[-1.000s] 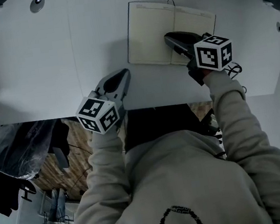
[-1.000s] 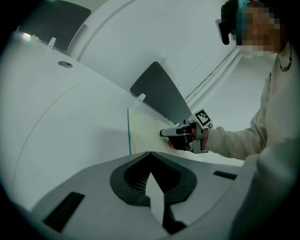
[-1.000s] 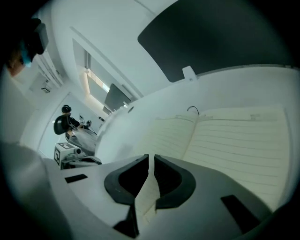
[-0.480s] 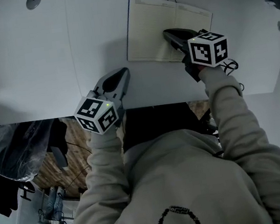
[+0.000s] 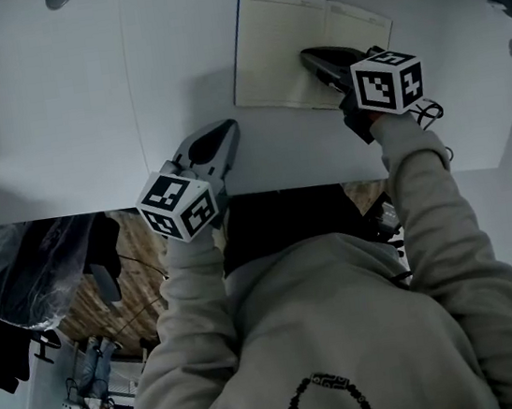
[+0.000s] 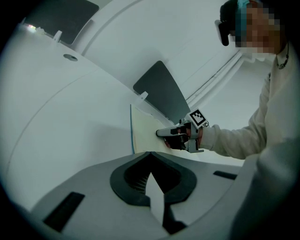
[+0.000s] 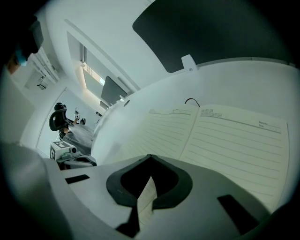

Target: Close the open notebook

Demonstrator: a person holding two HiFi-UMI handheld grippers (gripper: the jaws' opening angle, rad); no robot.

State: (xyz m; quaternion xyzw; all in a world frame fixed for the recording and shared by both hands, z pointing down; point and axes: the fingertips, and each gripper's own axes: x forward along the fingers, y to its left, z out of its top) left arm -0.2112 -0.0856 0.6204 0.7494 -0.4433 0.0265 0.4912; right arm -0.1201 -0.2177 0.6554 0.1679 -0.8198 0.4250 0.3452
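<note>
Both are clenched now: the right gripper (image 5: 305, 54) just shut at the open cream lined notebook (image 5: 271, 45) in the upper right, maybe pinching a page; the left gripper (image 5: 228, 128) is idle.

I can read no words or numbers from here. The open cream lined notebook (image 7: 234, 140) has small printed headers atop each page, too fine to make out. The black-and-white marker cubes (image 5: 388, 82) show only square coded patterns, no letters.
</note>
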